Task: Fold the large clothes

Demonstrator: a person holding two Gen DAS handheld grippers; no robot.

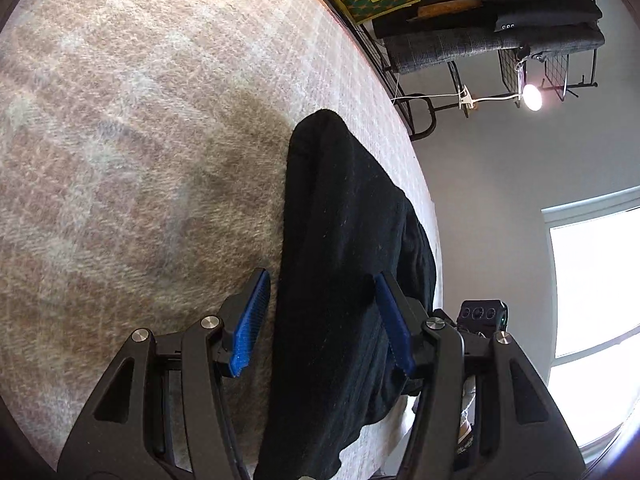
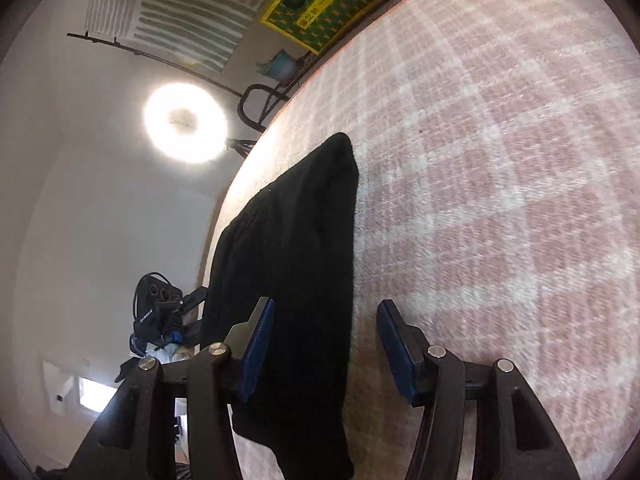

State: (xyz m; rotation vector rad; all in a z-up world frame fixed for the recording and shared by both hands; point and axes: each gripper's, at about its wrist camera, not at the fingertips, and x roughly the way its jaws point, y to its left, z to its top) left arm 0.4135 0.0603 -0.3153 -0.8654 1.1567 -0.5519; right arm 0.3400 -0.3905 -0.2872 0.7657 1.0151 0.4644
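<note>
Black garment (image 1: 344, 264): a dark, soft knit or fleece piece, already folded into a long narrow strip.
Position: it lies flat on the blanket-covered surface (image 1: 140, 140), along one edge of it, with its far rounded end pointing toward the far corner.
Feel: likely limp and fairly thick; it should drape and sag when lifted, not slide much on the fuzzy plaid cover, and nothing about it looks fragile.
Weight: probably moderate for cloth, enough that a one-point lift would let the layers fall open.
Where to hold: the near end, pinching all layers together at both long edges, looks the safest place.
Left gripper (image 1: 324, 320): jaws apart, blue pads on either side of the strip's near part; one pad may be touching the cloth, but no pinch shows.
Right gripper (image 2: 326, 344): jaws likewise apart, one pad over the cloth, the other over bare blanket beside its edge.
Surroundings: a rack of folded clothes (image 1: 520, 12) and a ring light (image 2: 186, 122) stand beyond the edge.
</note>
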